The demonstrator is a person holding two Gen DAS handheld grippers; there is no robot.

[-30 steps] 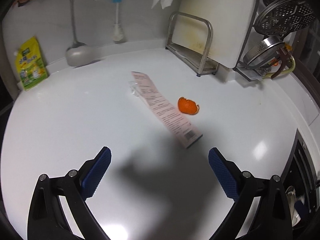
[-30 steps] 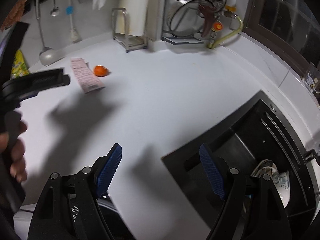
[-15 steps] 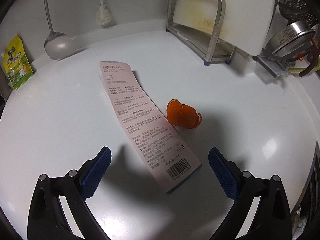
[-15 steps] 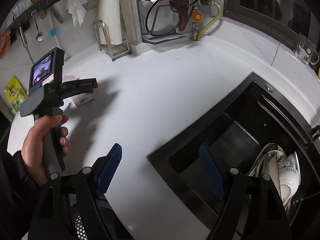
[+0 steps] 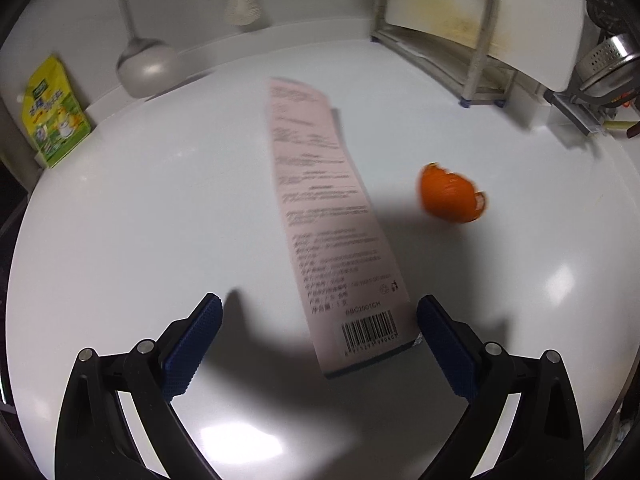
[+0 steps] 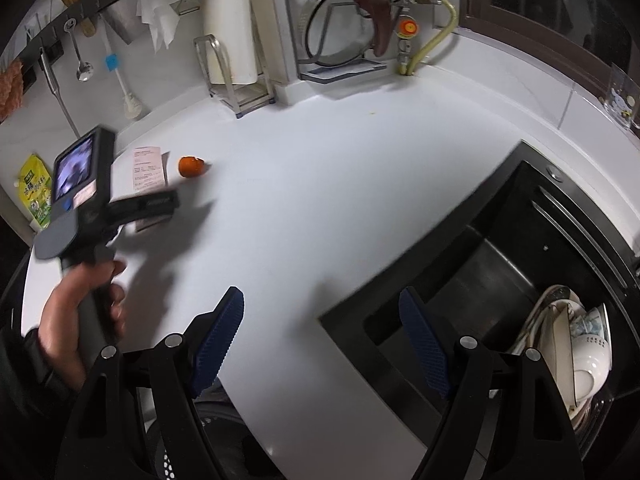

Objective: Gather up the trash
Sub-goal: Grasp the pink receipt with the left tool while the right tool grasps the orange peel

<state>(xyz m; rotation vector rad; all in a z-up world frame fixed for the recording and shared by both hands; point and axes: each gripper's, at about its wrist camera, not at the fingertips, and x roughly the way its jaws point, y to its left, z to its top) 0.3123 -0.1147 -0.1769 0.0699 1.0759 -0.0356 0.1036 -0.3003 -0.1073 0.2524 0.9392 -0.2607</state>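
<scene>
Closer now than half a second ago, the left gripper (image 5: 318, 340) is hanging low over the white counter (image 5: 160, 220) with its jaws spread wide, and the barcode end of the long pink paper box (image 5: 332, 232) is lying between the blue pads (image 5: 192, 346), touching neither. An orange peel (image 5: 452, 196) is sitting apart from the box, to its right. Only the left wrist view is showing the blurred print on the box, a ladle (image 5: 146, 66) hanging against the back wall, and a yellow-green pouch (image 5: 56, 112) leaning at the counter's left edge.

From the right wrist view, the person's hand (image 6: 80, 308) is gripping the handle of the left gripper (image 6: 160, 204), whose small screen is glowing; the tool is covering the near end of the box (image 6: 148, 168), with the peel (image 6: 192, 166) just beyond. That view alone is showing the black sink (image 6: 500, 264) with white dishes (image 6: 584, 344) stacked in it, and a dish rack (image 6: 344, 28) at the back. The right gripper (image 6: 320, 336) is hovering over the counter's edge beside the sink, jaws wide apart, holding nothing.
</scene>
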